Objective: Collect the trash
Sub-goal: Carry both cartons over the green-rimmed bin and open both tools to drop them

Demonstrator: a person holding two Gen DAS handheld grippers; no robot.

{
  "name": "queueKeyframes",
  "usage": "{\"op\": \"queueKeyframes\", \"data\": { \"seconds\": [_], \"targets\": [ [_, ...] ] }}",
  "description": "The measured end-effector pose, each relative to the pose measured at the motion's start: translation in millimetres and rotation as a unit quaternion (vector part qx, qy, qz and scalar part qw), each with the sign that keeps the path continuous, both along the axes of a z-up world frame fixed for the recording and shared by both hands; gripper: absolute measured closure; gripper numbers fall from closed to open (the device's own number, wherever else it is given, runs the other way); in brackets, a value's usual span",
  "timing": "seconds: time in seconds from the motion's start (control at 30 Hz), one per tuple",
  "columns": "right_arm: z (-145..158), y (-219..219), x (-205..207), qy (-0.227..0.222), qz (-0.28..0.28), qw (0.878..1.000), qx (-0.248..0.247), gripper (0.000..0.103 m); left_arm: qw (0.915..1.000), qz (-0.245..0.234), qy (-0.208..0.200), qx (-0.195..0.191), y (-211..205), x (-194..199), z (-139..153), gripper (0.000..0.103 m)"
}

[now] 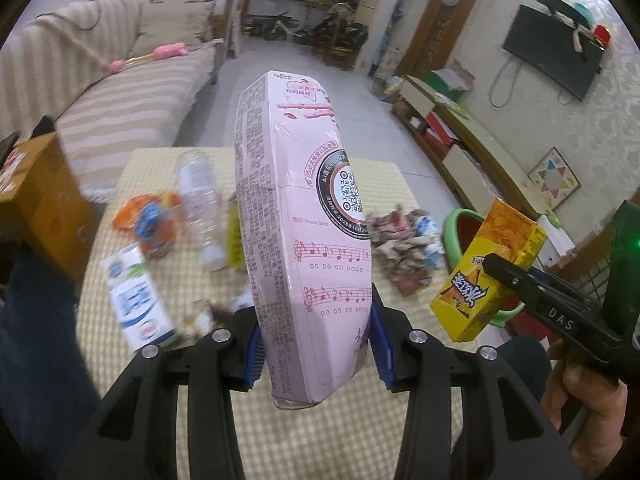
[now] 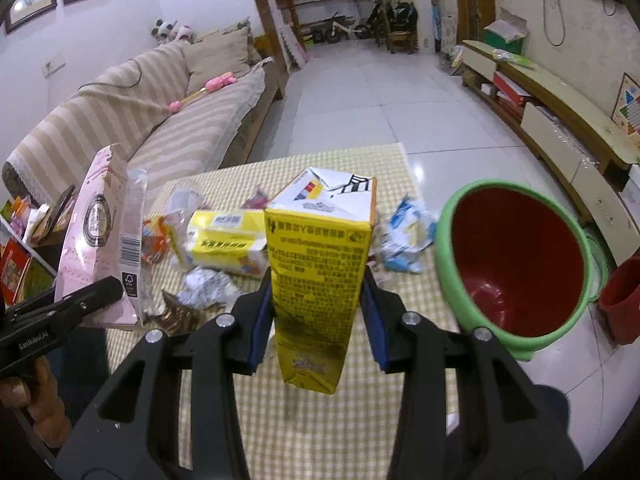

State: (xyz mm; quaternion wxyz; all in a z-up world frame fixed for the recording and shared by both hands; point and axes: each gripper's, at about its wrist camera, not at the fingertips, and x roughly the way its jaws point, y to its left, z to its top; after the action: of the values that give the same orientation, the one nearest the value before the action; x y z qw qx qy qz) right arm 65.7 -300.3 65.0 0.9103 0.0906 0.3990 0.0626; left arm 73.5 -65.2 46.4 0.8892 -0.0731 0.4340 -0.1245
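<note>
At two o'clock from our right gripper (image 2: 316,320), which is clamping the upright yellow carton (image 2: 320,264), the green bin (image 2: 452,280) is sitting nearer than to our left gripper (image 1: 316,344), which is pinching the pink box (image 1: 304,216).

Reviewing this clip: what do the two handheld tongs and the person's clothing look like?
Both tongs are matte black plastic, with forked arms that have slot cutouts, silver round rivets at the joints and blue ribbed pads. The left tongs carry white lettering on the side in the right wrist view. The right tongs show white "DAS" and a green light on their body in the left wrist view. Dark blue clothing shows at the frame edges.
</note>
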Motion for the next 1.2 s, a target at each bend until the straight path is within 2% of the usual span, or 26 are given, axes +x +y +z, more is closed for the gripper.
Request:
{"op": "queueKeyframes", "data": {
  "seconds": [0.3,0.57,0.87,1.2],
  "targets": [
    [13,-68,6,-0.015,-0.056,0.998,0.002,0.064,0.9975,-0.068,-0.010,-0.011,-71,28,13,0.062],
    [16,-136,15,-0.023,-0.112,0.993,-0.002,0.064,0.9914,-0.126,-0.009,-0.033,-135,52,17,0.062],
    [0,-192,26,-0.015,-0.145,0.989,0.009,0.064,0.9821,-0.183,0.001,-0.047,-201,71,11,0.062],
    [-18,-227,31,0.001,-0.155,0.988,0.013,0.064,0.9728,-0.226,0.024,-0.043,-261,89,-12,0.062]
  ]
}}
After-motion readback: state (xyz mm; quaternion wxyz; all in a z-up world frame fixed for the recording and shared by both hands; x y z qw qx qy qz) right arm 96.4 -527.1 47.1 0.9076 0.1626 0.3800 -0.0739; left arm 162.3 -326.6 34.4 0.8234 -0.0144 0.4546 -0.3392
